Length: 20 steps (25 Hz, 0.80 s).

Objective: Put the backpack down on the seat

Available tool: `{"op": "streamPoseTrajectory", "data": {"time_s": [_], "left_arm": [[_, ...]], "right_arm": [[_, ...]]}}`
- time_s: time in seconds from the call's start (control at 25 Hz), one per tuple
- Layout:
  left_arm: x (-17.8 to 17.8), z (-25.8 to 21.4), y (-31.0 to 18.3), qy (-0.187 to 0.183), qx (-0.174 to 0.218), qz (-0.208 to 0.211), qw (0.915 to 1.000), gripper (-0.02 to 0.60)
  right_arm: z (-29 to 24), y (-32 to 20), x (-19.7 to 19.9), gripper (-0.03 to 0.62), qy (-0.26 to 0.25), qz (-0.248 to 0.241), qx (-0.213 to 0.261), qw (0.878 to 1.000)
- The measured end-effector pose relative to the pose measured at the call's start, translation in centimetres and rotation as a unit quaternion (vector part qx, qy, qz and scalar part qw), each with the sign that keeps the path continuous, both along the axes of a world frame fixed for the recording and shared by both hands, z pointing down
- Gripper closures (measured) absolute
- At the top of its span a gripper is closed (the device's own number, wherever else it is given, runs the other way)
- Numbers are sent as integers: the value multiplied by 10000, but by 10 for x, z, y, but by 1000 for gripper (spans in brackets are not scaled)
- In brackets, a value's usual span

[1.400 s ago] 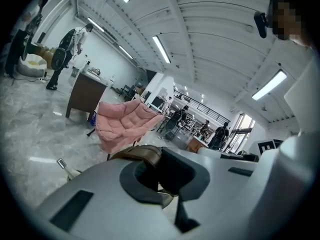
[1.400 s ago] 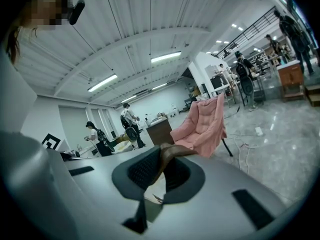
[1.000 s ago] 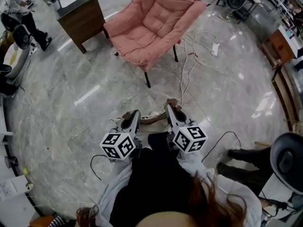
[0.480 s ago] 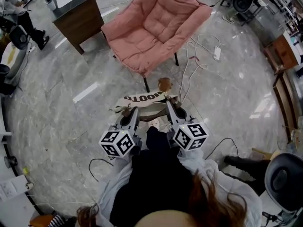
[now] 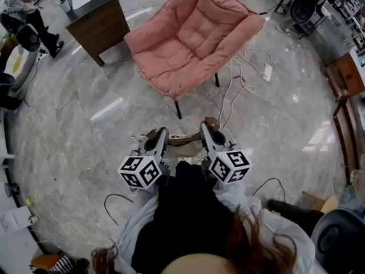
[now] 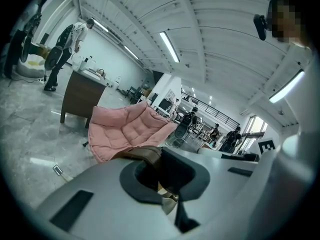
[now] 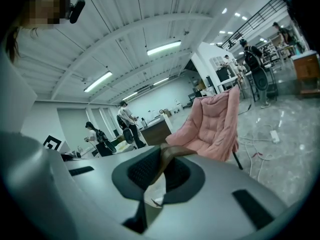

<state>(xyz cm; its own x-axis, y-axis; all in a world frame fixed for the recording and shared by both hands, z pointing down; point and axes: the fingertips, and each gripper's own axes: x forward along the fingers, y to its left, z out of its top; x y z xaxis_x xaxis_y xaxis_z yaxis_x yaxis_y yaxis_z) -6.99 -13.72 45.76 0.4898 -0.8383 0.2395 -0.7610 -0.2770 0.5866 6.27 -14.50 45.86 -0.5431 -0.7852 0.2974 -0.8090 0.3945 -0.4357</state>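
Note:
The pink cushioned chair [image 5: 191, 36] stands on the marble floor ahead of me, its seat bare. The backpack hangs in front of the person's body, mostly hidden. Only its brown strap [image 5: 183, 140] shows between the two grippers in the head view. My left gripper [image 5: 154, 138] is shut on one brown strap [image 6: 148, 155], and my right gripper [image 5: 210, 125] is shut on the other strap [image 7: 172, 151]. Both grippers point toward the chair [image 6: 130, 131] [image 7: 215, 124] and stay short of its front edge.
A dark wooden cabinet [image 5: 97, 16] stands left of the chair. White cables and a power strip [image 5: 267, 72] lie on the floor to the chair's right. A black cable [image 5: 114, 201] lies at lower left. An office chair [image 5: 336, 238] is at lower right, and a person [image 5: 25, 10] at far top left.
Half a second ago the backpack's light panel swung up ahead of the grippers. It has dropped back, so only the strap shows. Both grippers keep their hold.

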Motion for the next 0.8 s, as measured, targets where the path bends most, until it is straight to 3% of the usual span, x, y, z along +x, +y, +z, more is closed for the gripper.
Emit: {"op": "streamPoseTrajectory", "data": {"time_s": [0.2,0.44,0.8], "left_arm": [[4,-4,-21,-51,108,-30,9999,568],[-5,-14,-29,-19,265,-371,9990,568],[-37,-52,-43,-274,707,-831,9937,568]], "right_arm": [[-4,-20,3,572,-96,-39,106,9999],[-15,-31,-4,572,-322,-265,248,9988],[-44,-60,-38,572,-515,-789,611,9937]]}}
